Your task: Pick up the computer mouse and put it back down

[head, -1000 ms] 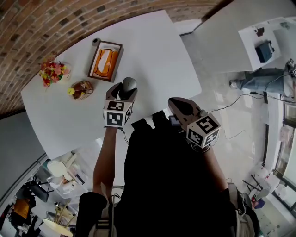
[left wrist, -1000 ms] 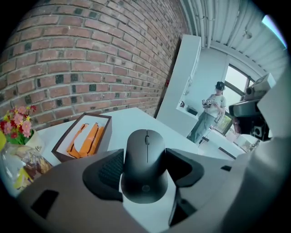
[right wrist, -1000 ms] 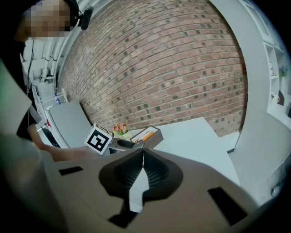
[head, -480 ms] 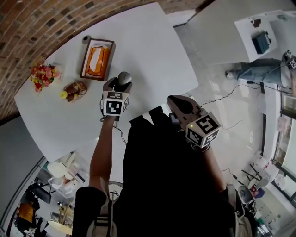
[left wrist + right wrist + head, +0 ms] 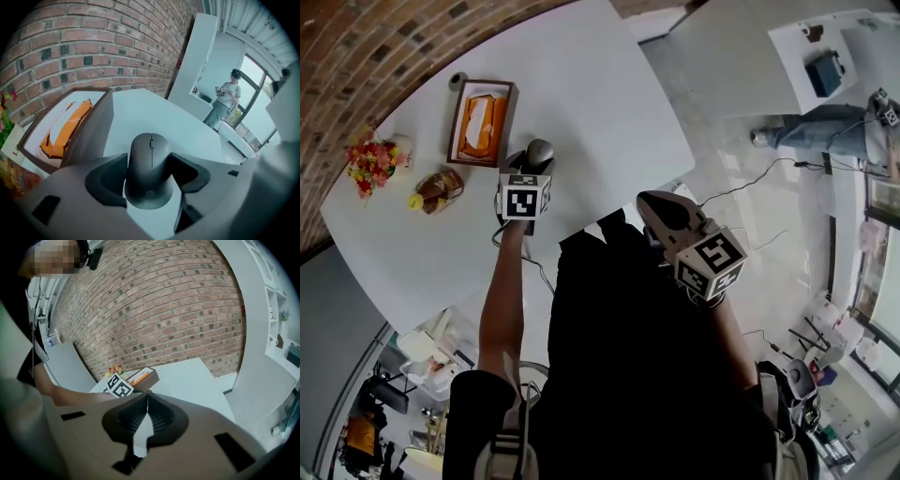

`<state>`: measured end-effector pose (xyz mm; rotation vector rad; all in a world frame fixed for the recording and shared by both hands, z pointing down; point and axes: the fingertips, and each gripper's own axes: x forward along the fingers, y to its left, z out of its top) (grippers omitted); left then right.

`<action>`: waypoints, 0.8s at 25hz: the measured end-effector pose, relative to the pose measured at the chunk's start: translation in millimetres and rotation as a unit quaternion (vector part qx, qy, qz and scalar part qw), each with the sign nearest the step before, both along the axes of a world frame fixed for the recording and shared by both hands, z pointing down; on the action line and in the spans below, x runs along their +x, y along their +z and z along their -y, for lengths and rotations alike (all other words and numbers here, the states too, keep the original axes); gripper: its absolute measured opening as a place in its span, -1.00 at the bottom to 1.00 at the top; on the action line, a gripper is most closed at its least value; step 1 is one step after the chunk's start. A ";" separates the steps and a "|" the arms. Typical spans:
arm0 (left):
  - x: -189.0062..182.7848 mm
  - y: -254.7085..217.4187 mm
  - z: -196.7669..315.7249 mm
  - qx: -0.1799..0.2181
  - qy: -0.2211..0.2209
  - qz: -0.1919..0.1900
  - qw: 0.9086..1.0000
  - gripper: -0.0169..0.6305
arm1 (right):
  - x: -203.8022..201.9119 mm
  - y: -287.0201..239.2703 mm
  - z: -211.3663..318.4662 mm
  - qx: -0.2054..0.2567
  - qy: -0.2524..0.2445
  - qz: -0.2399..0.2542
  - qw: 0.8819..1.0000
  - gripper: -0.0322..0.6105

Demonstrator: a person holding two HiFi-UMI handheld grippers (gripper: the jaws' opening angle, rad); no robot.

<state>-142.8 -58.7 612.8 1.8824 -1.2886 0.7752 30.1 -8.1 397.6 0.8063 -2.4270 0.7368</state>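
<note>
A dark grey computer mouse (image 5: 151, 145) sits between the two pads of my left gripper (image 5: 149, 160), which press on its sides. In the head view the same mouse (image 5: 540, 149) pokes out beyond the left gripper (image 5: 534, 161), low over the white table (image 5: 609, 84). Whether the mouse touches the tabletop is hidden. My right gripper (image 5: 649, 202) hangs off the table's near edge, in front of the person's body. Its jaws are shut tip to tip with nothing in them, as the right gripper view (image 5: 147, 395) shows.
A brown box with an orange and white packet (image 5: 478, 120) lies just left of the mouse, also seen in the left gripper view (image 5: 61, 126). Flowers (image 5: 373, 159) and a wrapped item (image 5: 437, 187) stand farther left. A brick wall runs behind. A person (image 5: 825, 131) stands far right.
My left gripper has sunk toward the tabletop with the mouse still gripped, sliding up and left in the head view. The right gripper has stayed where it was.
</note>
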 end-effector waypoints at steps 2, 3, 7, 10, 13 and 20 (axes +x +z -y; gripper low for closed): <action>1.1 7.1 1.8 -0.008 -0.003 0.000 1.000 -0.02 | -0.2 -0.8 2.7 0.002 -0.003 -0.001 1.000 -0.85; 1.9 10.7 2.4 -0.012 -0.003 0.001 1.000 -0.02 | -0.4 -1.2 4.0 0.003 -0.005 -0.002 1.000 -0.85; 7.8 24.6 3.4 -0.031 0.004 0.004 1.000 -0.02 | 2.7 -0.6 8.2 0.003 -0.006 -0.005 1.000 -0.85; 12.1 32.3 3.8 -0.040 0.010 0.013 0.999 -0.02 | 9.0 1.5 10.2 0.000 -0.001 -0.006 1.000 -0.85; 14.9 38.4 4.5 -0.048 0.012 0.021 0.999 -0.02 | 13.8 3.2 11.8 -0.003 0.001 -0.006 1.000 -0.85; 18.2 47.7 2.9 -0.063 0.010 0.040 0.997 -0.02 | 22.8 4.7 13.4 -0.010 0.005 -0.004 1.000 -0.85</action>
